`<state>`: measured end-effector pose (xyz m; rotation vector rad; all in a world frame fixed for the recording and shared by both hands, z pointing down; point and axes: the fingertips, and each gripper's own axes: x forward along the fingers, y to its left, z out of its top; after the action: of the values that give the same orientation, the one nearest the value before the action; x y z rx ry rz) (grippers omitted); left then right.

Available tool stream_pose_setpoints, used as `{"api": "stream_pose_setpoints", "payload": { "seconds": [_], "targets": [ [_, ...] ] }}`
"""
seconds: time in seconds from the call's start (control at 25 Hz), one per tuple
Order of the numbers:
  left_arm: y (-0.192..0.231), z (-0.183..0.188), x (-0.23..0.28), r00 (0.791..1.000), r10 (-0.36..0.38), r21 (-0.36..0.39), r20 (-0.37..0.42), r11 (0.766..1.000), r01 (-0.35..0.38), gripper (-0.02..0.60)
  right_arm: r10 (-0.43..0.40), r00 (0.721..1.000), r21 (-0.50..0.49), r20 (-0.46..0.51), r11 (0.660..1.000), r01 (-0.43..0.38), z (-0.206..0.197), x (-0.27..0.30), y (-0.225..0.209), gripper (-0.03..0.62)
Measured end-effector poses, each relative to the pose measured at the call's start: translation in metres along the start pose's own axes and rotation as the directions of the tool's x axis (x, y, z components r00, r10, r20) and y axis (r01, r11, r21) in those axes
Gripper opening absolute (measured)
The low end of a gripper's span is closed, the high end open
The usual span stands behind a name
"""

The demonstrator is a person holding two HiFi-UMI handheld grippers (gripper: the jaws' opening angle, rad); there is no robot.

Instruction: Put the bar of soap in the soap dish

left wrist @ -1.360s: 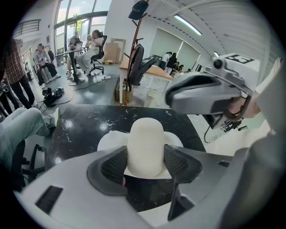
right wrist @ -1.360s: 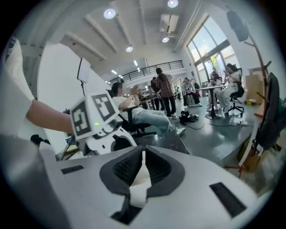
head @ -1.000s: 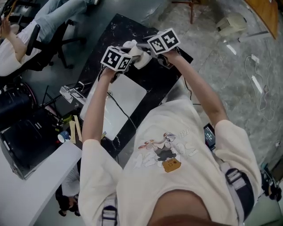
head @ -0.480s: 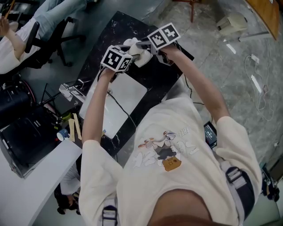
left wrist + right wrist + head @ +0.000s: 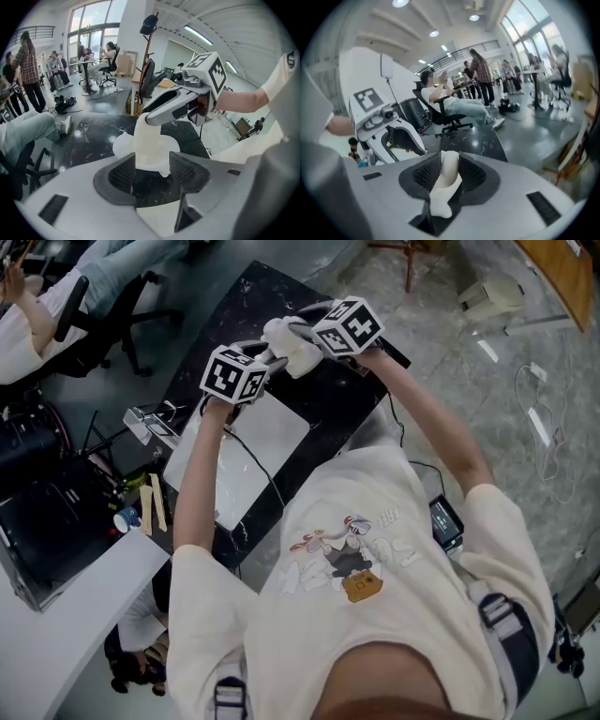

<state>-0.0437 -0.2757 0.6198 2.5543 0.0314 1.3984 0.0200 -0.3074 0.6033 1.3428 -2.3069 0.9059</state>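
Two grippers are on one white piece (image 5: 286, 345), held in the air above the dark table (image 5: 230, 310). The right gripper (image 5: 450, 174) is clamped on it: the piece stands edge-on between the pads, both faces pressed, and the jaws are closing down tighter. The left gripper (image 5: 151, 174) has the lower end of the same piece between its jaws, which are closing too. Its pads sit just beside the sides and I can't confirm that they press yet, so count it as not seated. Versus a second ago, in the head view both grippers have come up off the table and shifted toward its far end, the piece going with them. The right marker cube (image 5: 349, 326) has rolled. The white sheet (image 5: 258, 451) below now shows more clear area. My read is a mid-air handover or regrip, not a placement. I can't tell whether this lumpy piece is the bar of soap, the soap dish or both stuck together, and no view shows a separate dish. So nothing is placed yet. The next move needs one firm grip before the other lets go, or the piece could drop.
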Motion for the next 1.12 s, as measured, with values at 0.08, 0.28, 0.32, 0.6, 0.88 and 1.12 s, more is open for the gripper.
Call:
{"api": "stream_pose_setpoints", "payload": {
  "seconds": [0.08,0.28,0.32,0.6,0.88,1.12],
  "targets": [
    [-0.005,0.0,-0.008,1.0,0.006,-0.007,0.02,1.0,-0.006,0.226,-0.039,0.999,-0.202,0.009,0.979,0.04,0.005,-0.001,0.008,0.118],
    [-0.009,-0.004,-0.023,0.998,0.044,-0.004,0.04,0.999,-0.044,0.096,-0.054,0.998,-0.539,0.013,0.841,0.053,0.007,-0.002,0.032,0.118],
    [-0.01,-0.005,-0.024,0.998,0.05,-0.001,0.04,0.999,-0.05,0.081,-0.059,0.998,-0.585,0.012,0.81,0.055,0.007,-0.002,0.034,0.118],
    [-0.021,-0.019,-0.027,0.998,0.07,0.044,-0.008,0.997,-0.07,0.008,-0.088,0.994,-0.794,0.07,0.598,0.109,-0.001,-0.003,0.043,0.117],
    [-0.049,-0.027,-0.031,1.0,0.015,-0.035,0.02,0.999,-0.014,0.008,-0.089,0.996,-0.968,0.01,0.247,0.032,-0.021,-0.002,0.055,0.115],
    [-0.064,-0.029,-0.03,0.999,-0.007,-0.049,0.045,0.999,0.009,0.008,-0.115,0.991,-0.993,-0.066,0.108,-0.054,-0.032,-0.005,0.058,0.115]
  ]
}}
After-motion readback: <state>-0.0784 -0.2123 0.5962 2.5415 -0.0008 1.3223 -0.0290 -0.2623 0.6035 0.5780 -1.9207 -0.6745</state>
